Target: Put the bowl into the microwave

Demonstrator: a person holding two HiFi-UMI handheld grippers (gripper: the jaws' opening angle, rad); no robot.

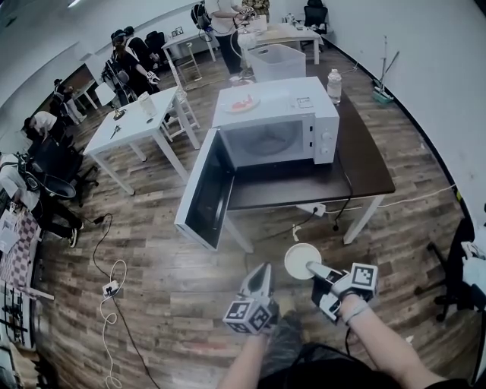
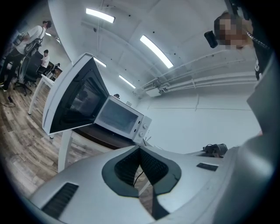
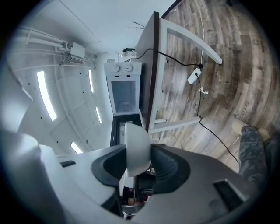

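One bowl (image 1: pixel 298 258) — right gripper (image 1: pixel 314 269) sideways

The microwave (image 1: pixel 281 129) stands on the table (image 1: pixel 368 163) ahead of both your grippers, its open door (image 1: pixel 203 191) ahead-left of your left gripper (image 1: pixel 261 273). The bowl (image 1: pixel 298 258) sits in your right gripper (image 1: pixel 313 268). The bottle (image 1: pixel 334 85) stands behind the microwave.

Lab/office test room, not a home: plank floor (image 1: pixel 152 235), white walls, white tables (image 1: pixel 137 125) and office chairs (image 1: pixel 315 15) far left and far back, with people (image 1: pixel 133 57) standing among them. A microwave (image 1: pixel 277 125) sits on a dark table (image 1: pixel 364 163) mid-room. Loose cables (image 1: pixel 106 266) and a power strip (image 1: pixel 111 289) lie near left, and strip lights (image 2: pixel 155 51) run overhead.
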